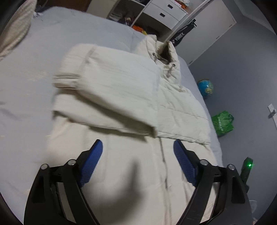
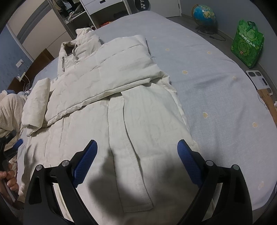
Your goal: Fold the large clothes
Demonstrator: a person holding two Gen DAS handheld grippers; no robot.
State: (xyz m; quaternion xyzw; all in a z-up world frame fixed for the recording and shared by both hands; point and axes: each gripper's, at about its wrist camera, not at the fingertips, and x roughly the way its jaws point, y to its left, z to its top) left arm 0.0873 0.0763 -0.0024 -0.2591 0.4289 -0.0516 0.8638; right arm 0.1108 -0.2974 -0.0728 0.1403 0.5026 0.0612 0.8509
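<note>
Landmark: cream padded coat, flat on bed, hood end far, hem near, both sleeves folded across chest.

- L of coat: person's hand on left gripper handle, at coat's L hem edge.
- Left gripper: above coat's lower front, fingers spread wide, nothing btwn them.
- Right gripper: above coat's hem & front placket, fingers wide apart, nothing held.
- R of coat, past bed edge, on floor: globe, green bag.
</note>
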